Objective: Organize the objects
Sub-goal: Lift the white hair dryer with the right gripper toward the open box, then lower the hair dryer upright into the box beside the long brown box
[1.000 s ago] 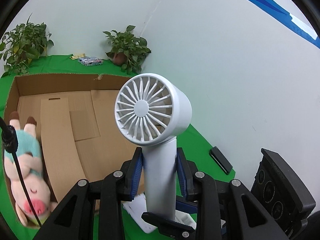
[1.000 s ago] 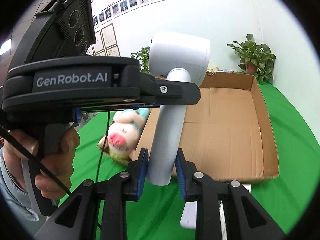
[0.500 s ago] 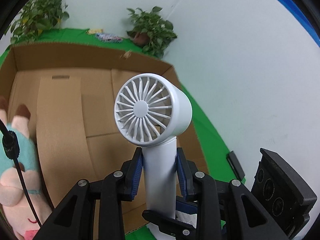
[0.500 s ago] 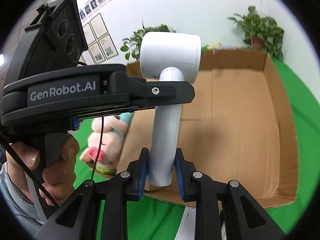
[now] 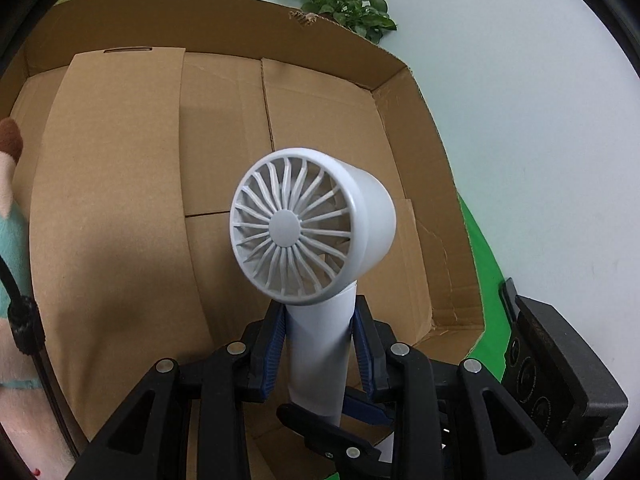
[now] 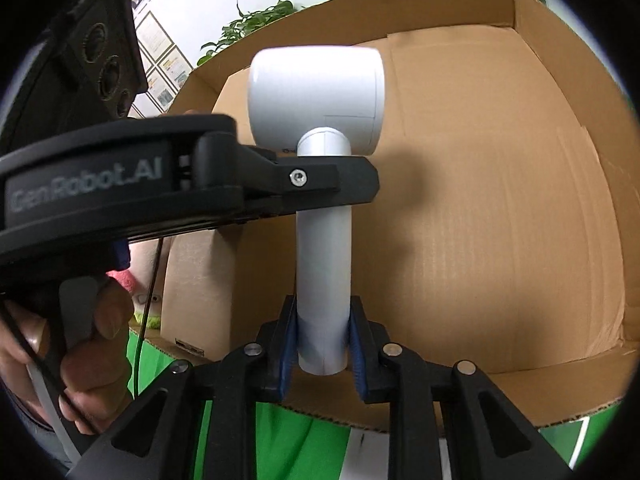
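Note:
A white hand-held fan (image 5: 308,232) with a round grille head and a tube handle is held by both grippers over the open cardboard box (image 5: 120,184). My left gripper (image 5: 320,344) is shut on the handle just below the head. My right gripper (image 6: 322,340) is shut on the handle's lower end; the fan (image 6: 320,96) shows there from behind. The left gripper's body crosses the right wrist view, with the person's hand on it. A plush pig (image 5: 8,184) lies at the box's left edge.
The box stands on a green cloth (image 5: 484,264) beside a white wall. Potted plants (image 5: 344,0) stand behind the box. A white sheet (image 6: 360,452) lies on the cloth in front of the box. A black camera block (image 5: 560,380) is the right gripper's.
Both grippers have carried the fan forward and down over the box. The box floor now fills both views, and the pig has slid to the left edge.

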Action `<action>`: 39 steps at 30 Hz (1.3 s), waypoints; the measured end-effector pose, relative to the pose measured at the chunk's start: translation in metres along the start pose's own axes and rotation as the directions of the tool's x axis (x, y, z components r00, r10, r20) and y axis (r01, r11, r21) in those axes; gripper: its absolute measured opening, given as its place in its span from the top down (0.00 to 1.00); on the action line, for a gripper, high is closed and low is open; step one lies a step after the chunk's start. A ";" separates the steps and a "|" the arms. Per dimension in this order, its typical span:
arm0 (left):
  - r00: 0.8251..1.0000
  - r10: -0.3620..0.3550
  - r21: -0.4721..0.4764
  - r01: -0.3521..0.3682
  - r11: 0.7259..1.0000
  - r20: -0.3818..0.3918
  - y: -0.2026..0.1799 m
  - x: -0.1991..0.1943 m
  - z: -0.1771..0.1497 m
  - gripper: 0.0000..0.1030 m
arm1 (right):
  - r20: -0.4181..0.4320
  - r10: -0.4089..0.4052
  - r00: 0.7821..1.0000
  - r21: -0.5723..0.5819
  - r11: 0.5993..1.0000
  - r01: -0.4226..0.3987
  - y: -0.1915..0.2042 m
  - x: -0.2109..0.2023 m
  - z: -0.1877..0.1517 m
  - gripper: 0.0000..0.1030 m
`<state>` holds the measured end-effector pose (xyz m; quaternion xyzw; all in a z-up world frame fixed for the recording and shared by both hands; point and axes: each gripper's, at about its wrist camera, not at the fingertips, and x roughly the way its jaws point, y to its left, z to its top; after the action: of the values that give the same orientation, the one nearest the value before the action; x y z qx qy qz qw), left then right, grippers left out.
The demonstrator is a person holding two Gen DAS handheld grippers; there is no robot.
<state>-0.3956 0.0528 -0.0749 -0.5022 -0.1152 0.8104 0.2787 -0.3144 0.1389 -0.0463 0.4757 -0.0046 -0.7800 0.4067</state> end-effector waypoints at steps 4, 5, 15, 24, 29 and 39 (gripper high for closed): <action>0.999 0.032 -0.009 -0.032 0.999 -0.028 -0.003 -0.005 -0.005 0.71 | -0.001 -0.025 1.000 -0.006 1.000 0.025 0.000 0.002 -0.005 0.78; 0.999 0.037 -0.016 -0.037 0.999 -0.036 -0.003 -0.007 -0.005 0.69 | -0.006 -0.036 0.999 -0.005 0.999 0.036 -0.001 0.004 -0.007 0.79; 0.995 0.095 0.009 -0.095 0.995 0.020 -0.002 -0.047 -0.016 0.67 | -0.023 -0.114 0.993 -0.040 0.993 0.113 0.006 0.010 -0.017 0.78; 0.995 0.091 0.009 -0.092 0.996 0.051 0.006 -0.066 -0.025 0.67 | -0.004 -0.163 0.987 -0.108 0.981 0.161 0.011 0.004 -0.033 0.73; 0.991 0.102 0.010 -0.103 0.995 0.085 0.007 -0.083 -0.033 0.65 | 0.072 -0.091 0.993 -0.121 0.988 0.099 0.009 -0.023 -0.040 0.54; 0.969 0.159 0.006 -0.163 0.987 0.187 0.005 -0.107 -0.054 0.57 | -0.025 -0.074 0.997 -0.068 0.995 0.072 -0.023 -0.026 -0.056 0.78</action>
<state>-0.3135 -0.0167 -0.0226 -0.4291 -0.0908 0.8749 0.2053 -0.2813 0.1919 -0.0669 0.4722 0.0442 -0.7875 0.3936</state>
